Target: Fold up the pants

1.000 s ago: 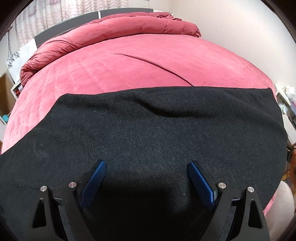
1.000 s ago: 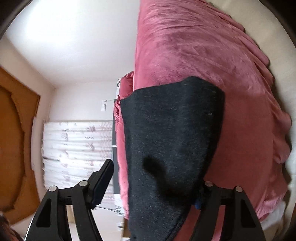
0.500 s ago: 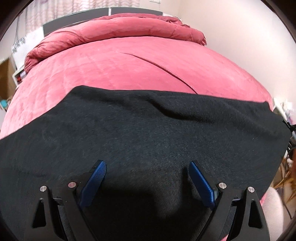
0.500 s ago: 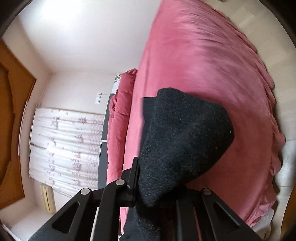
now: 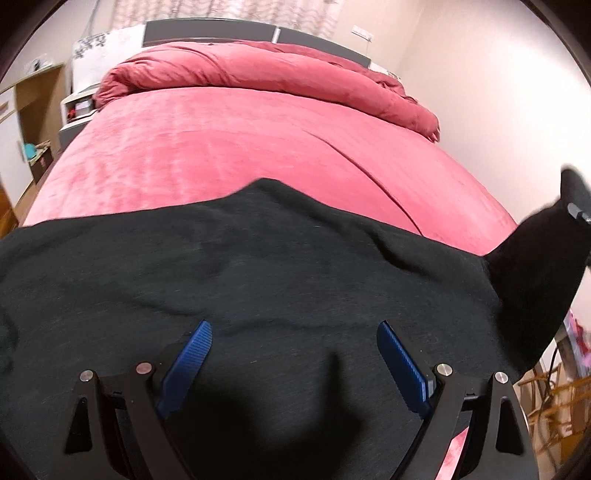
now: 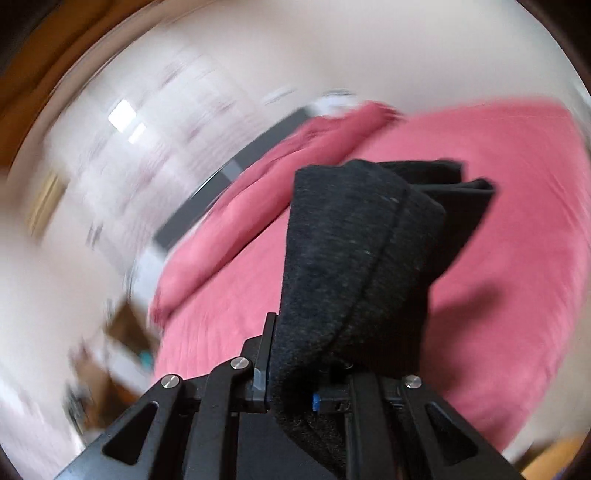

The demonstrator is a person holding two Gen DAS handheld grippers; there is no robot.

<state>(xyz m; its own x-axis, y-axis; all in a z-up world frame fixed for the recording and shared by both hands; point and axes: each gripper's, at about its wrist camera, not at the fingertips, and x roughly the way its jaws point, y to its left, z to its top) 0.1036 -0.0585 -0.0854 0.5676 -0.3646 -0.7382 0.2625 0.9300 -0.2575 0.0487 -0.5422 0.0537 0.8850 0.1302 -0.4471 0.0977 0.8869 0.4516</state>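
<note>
The black pants (image 5: 258,266) lie spread across the near end of the pink bed (image 5: 229,147). My left gripper (image 5: 293,332) is open, its blue pads (image 5: 188,354) wide apart just above the cloth, holding nothing. At the right edge of the left wrist view, one end of the pants is lifted off the bed by my right gripper (image 5: 576,212). In the blurred right wrist view my right gripper (image 6: 291,384) is shut on a bunched fold of the pants (image 6: 354,243), which hangs over its jaws above the bed (image 6: 517,221).
A rolled pink duvet (image 5: 258,70) lies at the head of the bed against a dark headboard (image 5: 210,31). A white nightstand and wooden shelves (image 5: 37,107) stand at the left. A wall (image 5: 498,92) runs along the right, with a wicker item (image 5: 554,391) at lower right.
My right gripper has closed on the pants' end, lifted it off the bed and swung round. The far edge of the pants has bunched up. My left gripper stays open.
</note>
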